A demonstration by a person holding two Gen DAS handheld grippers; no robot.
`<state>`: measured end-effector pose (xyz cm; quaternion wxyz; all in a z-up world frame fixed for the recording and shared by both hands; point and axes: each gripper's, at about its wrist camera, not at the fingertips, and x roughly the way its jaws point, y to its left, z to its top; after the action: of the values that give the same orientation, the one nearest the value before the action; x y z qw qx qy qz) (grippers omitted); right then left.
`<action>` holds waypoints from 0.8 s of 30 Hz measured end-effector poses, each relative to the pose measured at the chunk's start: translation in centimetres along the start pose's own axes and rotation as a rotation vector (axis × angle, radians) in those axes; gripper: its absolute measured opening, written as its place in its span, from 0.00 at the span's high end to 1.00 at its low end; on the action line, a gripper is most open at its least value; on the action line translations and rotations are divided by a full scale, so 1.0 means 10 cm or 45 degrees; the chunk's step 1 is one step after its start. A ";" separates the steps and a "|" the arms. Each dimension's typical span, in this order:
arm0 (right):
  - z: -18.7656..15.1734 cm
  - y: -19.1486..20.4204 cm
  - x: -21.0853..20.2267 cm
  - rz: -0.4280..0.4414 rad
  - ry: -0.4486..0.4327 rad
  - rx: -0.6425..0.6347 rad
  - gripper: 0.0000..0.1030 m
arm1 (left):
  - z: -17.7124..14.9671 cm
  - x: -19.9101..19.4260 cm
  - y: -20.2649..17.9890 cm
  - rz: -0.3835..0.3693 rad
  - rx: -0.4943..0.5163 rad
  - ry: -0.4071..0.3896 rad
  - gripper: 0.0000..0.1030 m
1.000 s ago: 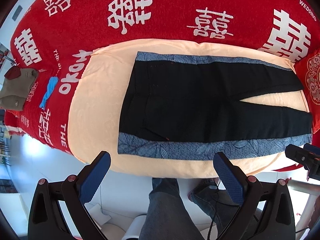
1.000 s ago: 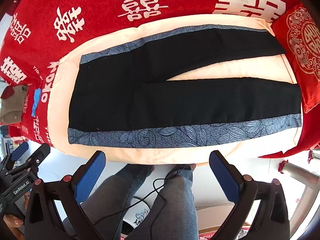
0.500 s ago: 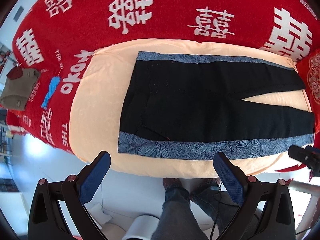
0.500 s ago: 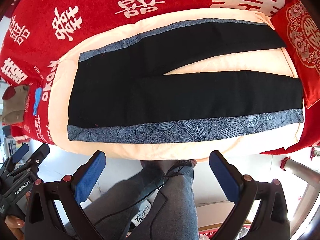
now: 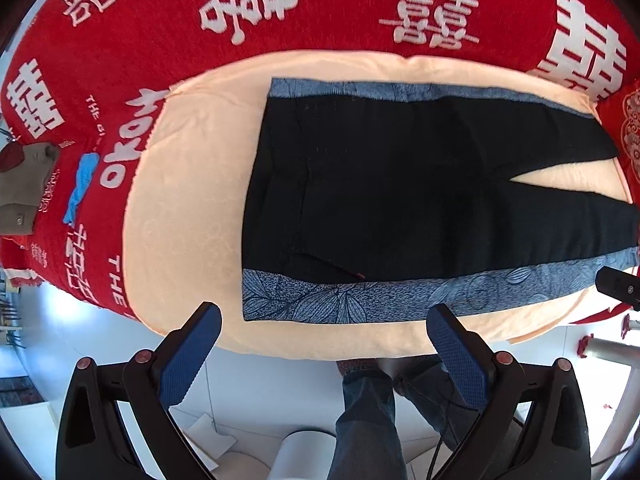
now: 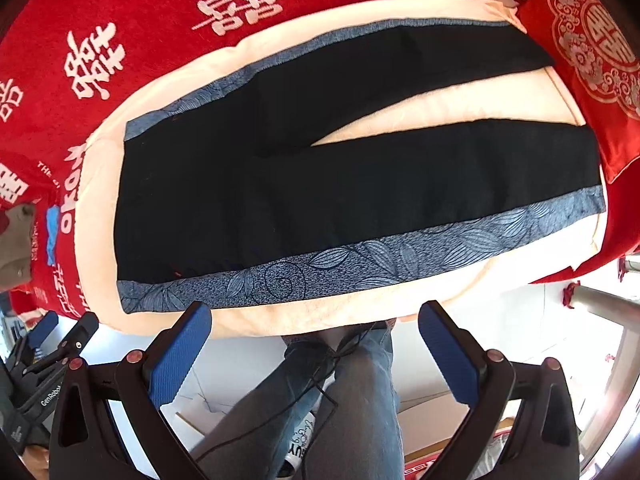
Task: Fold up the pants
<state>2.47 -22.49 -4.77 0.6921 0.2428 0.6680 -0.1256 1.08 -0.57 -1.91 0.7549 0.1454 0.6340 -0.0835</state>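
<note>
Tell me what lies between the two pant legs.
Only bare peach cushion shows in the wedge between the legs of the pants, clearest in the right wrist view.

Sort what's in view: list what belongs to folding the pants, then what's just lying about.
For the job:
- black pants with blue leaf-print side stripes, spread flat
- cream pad beneath them
- left gripper, open
- right gripper, open

Lying about:
- red blanket with white characters
- red cushion
- beige garment
- blue scrap

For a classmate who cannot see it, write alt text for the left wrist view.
Black pants with blue leaf-patterned side stripes lie flat on a peach cushion over a red blanket. The left gripper hovers at the near edge, jaws open and empty.
</note>
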 end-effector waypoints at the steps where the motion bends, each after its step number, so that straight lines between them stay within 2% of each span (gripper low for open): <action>1: 0.00 0.01 0.06 0.000 0.008 0.009 0.00 | 0.00 0.06 0.00 -0.004 0.002 0.007 0.00; 9: 0.00 0.01 0.59 -0.028 0.033 0.000 0.00 | 0.01 0.52 -0.03 -0.022 0.015 0.026 0.00; 11: 0.00 0.00 0.70 -0.026 0.032 -0.015 0.00 | 0.01 0.62 -0.02 -0.048 -0.002 0.013 0.00; 13: 0.01 -0.01 0.77 0.023 0.020 -0.023 0.00 | 0.00 0.68 0.02 -0.094 -0.042 -0.022 0.00; 15: 0.00 0.00 0.83 0.112 0.008 -0.024 0.00 | -0.03 0.74 0.11 -0.169 -0.110 -0.059 0.00; 16: -0.01 0.01 0.87 0.200 0.006 -0.023 0.00 | -0.06 0.77 0.18 -0.233 -0.162 -0.080 0.00; 20: -0.14 0.04 1.18 0.702 0.093 0.003 0.00 | -0.21 0.94 0.42 -0.490 -0.336 -0.087 0.00; 22: -0.25 0.05 1.39 0.853 0.153 0.040 0.04 | -0.32 1.04 0.50 -0.575 -0.399 -0.062 0.00; 23: -0.31 0.06 1.50 0.890 0.173 0.056 0.06 | -0.36 1.09 0.52 -0.595 -0.414 -0.053 0.00; 24: -0.37 0.06 1.61 0.910 0.189 0.071 0.13 | -0.41 1.14 0.54 -0.612 -0.426 -0.043 0.00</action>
<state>0.82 -17.76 -20.47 0.6351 0.4881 0.5857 0.1238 1.00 6.54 -13.08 0.7375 -0.1367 0.6425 -0.1566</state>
